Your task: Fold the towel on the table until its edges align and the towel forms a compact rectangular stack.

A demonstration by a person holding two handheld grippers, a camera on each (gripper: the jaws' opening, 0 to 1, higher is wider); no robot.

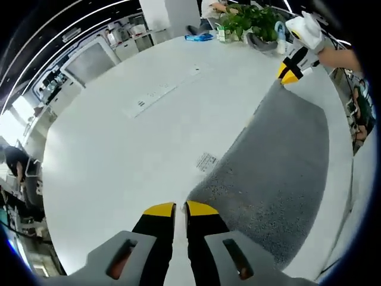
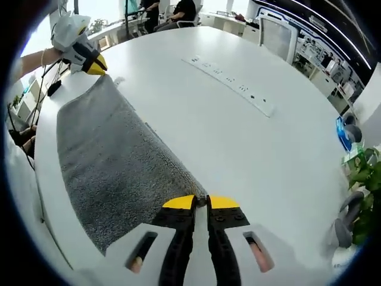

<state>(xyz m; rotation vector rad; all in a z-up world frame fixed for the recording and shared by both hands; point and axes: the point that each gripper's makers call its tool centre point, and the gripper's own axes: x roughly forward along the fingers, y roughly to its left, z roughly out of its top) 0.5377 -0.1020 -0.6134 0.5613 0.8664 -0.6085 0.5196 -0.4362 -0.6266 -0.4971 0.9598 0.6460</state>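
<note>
White and round, the big desk (image 1: 107, 155) sits in an office room with chairs, shelves and a green plant (image 1: 247, 18) at its far side. A long white power strip (image 2: 229, 83) lies on the desk, well away from the work.

On the desk lies the grey towel (image 1: 280, 161). It is spread out flat along the desk's near edge. A small white tag (image 1: 206, 161) shows at one long side.

The left gripper (image 1: 174, 210) is at one corner of the towel. Its yellow-tipped jaws are pressed together, and the towel corner seems to be pinched between them, though the pinch itself is hard to see. The right gripper (image 2: 200, 202) is at the other end of the same long side. Its jaws are together too, right on the rolled towel edge, so it looks like it has hold of the corner there.

The towel looks soft, fluffy and floppy. It is light and will bend and sag when lifted. It will not slip much, because it is fuzzy. The best places to hold it are the corners, one in each gripper, so the side lifts evenly and can be laid onto the opposite side.
</note>
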